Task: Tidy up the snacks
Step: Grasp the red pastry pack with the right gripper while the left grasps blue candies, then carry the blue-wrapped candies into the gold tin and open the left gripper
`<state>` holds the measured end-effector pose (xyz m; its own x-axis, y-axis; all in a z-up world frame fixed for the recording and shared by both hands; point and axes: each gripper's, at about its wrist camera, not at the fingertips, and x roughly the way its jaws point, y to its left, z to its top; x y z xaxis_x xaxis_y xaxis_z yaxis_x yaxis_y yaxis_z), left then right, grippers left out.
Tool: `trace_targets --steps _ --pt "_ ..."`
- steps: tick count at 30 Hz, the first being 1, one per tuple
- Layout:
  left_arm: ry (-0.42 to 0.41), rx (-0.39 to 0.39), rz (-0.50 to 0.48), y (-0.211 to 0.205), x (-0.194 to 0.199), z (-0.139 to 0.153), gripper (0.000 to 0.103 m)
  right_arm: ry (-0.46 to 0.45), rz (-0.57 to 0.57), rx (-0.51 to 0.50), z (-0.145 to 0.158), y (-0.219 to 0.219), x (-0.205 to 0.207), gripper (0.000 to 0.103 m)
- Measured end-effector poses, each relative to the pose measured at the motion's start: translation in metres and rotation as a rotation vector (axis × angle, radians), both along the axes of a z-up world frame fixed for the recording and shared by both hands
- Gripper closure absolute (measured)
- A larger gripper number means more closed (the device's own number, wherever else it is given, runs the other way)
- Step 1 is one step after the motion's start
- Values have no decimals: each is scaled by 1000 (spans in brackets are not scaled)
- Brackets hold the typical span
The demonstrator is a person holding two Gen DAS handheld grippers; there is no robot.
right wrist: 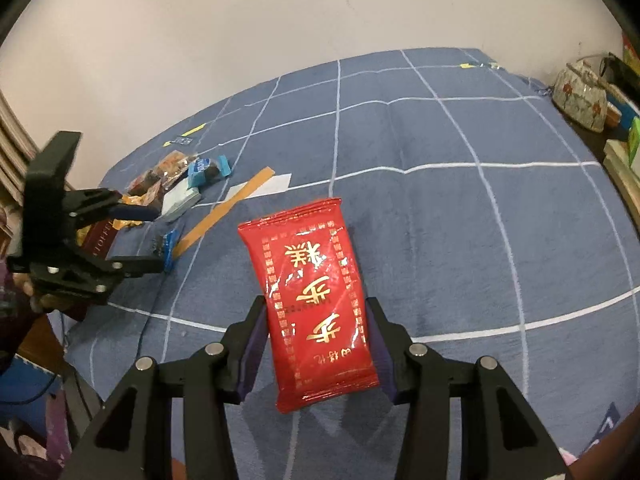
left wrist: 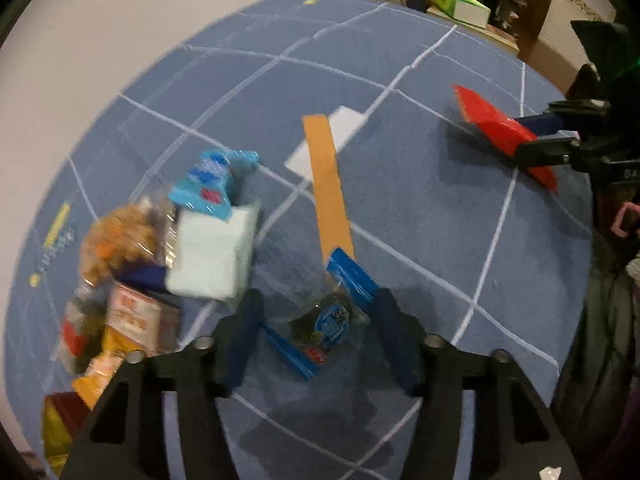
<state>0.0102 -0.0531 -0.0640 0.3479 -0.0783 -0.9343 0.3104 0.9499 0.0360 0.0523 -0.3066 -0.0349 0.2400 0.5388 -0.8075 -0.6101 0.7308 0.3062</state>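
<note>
Pinched narrowly in the right gripper (right wrist: 316,344), both pads against its long edges: a red snack packet (right wrist: 316,308) with gold characters, held tilted over the blue checked cloth (right wrist: 460,220) on the tabletop, far end up and away from the camera. Bare cloth below and beyond it, nothing in the path.

Closed to a narrow gap, pointing steeply down at the cloth: the left gripper (left wrist: 318,332), with a small blue snack packet (left wrist: 332,312) crosswise between the fingers, crimped wrapper ends touching both pads. Lifted or still on the cloth, impossible to tell.

Just beyond that packet, an orange strip (left wrist: 328,184) lying straight ahead, its near end meeting the packet's far corner and its far end overlapping a white sheet of paper (left wrist: 340,132).

Crowding the left finger: a heap of snacks (left wrist: 120,264), blurred, topped by a pale box (left wrist: 212,256) and a light-blue wrapper (left wrist: 212,184). Pale box just beside the left finger, apparently not touching.

Well apart across open cloth, the two grippers. At the far edge, against the wall, a green-and-white box (left wrist: 460,4) and a floral-patterned container (right wrist: 580,96).
</note>
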Motion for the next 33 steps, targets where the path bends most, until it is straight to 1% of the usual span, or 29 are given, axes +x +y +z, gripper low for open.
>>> trace_targets --steps 2,3,5,9,13,17,19,21,22,26,33 --pt "-25 -47 29 5 -4 2 62 -3 7 -16 -2 2 -1 55" --pt "-21 -76 65 10 -7 3 64 -3 6 -15 -3 2 -1 55" --pt "-17 -146 176 21 -14 3 68 -4 2 -19 -4 2 -1 55" --pt "-36 -202 343 31 -41 10 69 -32 7 -63 -4 7 -5 53" --pt "-88 -262 446 32 -69 28 69 -68 18 -117 -4 14 -10 52" --pt "-136 -268 495 26 -92 49 69 -65 10 -133 -4 18 -9 49" --pt "-151 -273 522 27 -99 56 69 -92 24 -171 -5 24 -11 49" --pt "-159 -275 553 29 -107 62 69 -130 44 -199 -5 27 -17 56" --pt "-165 -272 570 31 -111 65 69 -129 43 -195 -5 26 -17 58" --pt "-180 -283 617 39 -125 73 69 -109 26 -170 -4 21 -16 58" --pt "-228 -280 657 51 -148 93 69 -64 22 -117 1 23 -19 59"
